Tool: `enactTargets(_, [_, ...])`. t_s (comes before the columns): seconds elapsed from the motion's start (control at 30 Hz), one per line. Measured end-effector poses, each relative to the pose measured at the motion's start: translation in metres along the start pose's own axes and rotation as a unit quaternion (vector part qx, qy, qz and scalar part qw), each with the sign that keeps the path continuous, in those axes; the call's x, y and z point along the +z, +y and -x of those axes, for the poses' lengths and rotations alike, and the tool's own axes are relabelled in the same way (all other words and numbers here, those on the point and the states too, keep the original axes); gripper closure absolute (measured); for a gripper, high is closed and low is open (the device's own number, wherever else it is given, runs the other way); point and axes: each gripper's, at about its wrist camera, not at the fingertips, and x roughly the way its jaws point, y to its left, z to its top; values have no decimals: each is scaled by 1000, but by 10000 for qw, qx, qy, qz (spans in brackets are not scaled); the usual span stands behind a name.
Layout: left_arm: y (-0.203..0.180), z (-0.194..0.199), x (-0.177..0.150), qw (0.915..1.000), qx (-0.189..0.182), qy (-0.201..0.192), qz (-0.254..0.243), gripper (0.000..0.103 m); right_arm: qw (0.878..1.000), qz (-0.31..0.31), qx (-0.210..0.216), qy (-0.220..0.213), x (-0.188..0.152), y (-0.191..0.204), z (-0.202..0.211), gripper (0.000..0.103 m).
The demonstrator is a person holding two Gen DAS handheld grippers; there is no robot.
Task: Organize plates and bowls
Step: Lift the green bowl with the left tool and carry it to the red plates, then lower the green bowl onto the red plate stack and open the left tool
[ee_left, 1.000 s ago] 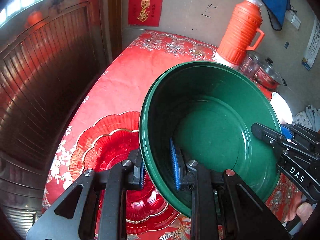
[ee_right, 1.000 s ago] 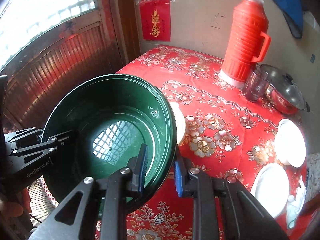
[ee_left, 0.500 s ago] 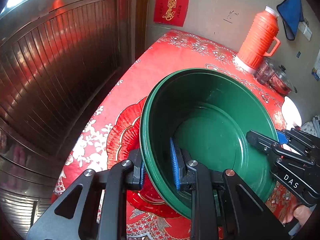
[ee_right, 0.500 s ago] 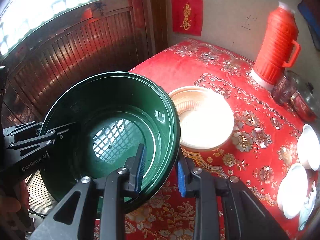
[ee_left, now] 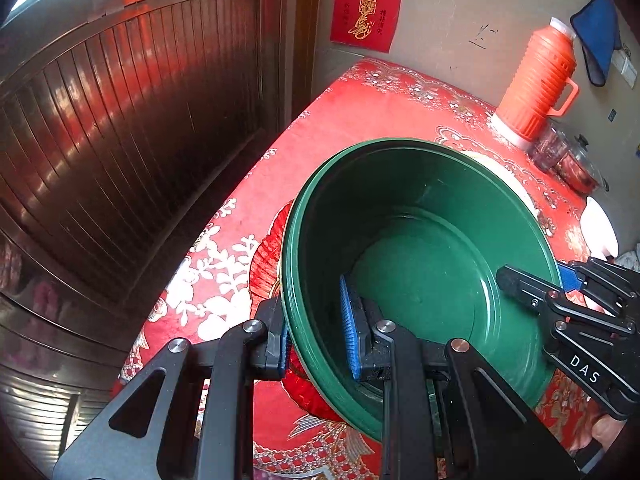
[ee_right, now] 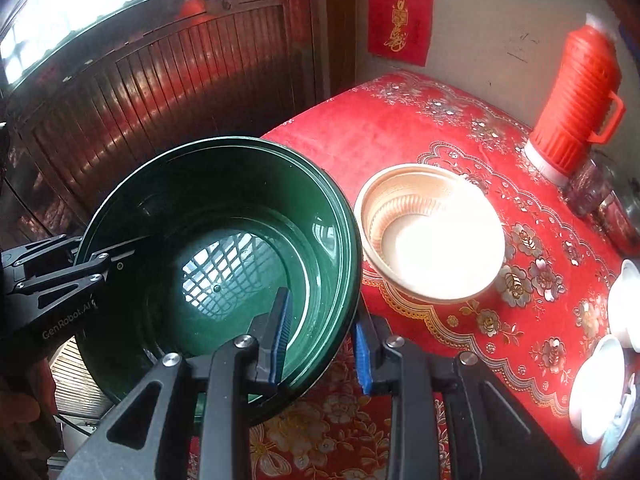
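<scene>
Basin over the table's near corner

The basin (ee_right: 224, 248) hangs left of the bowl (ee_right: 432, 236); the flask (ee_right: 576, 100) stands behind, against the wall.

2 claws, left claw (ee_left: 316, 330) and right claw (ee_right: 320, 334), angled downward, each clamped on opposite rims.

A dark green bowl (ee_right: 224, 248) is being seen against a red tablecloth (ee_right: 460, 128) patterned with gold and white flowers and scalloped borders. A ribbed cream bowl (ee_right: 430, 236) is being shown beside it, an orange-red ribbed flask (ee_right: 576, 96) behind. Blue pads (ee_left: 349, 324) are being displayed on black gripper fingers.
</scene>
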Motion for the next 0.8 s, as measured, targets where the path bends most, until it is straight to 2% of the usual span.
enactTargets(0.8, [9, -34, -6, 9996, 229, 113, 96, 82, 9994, 69, -66, 326, 0, 12, -36, 73])
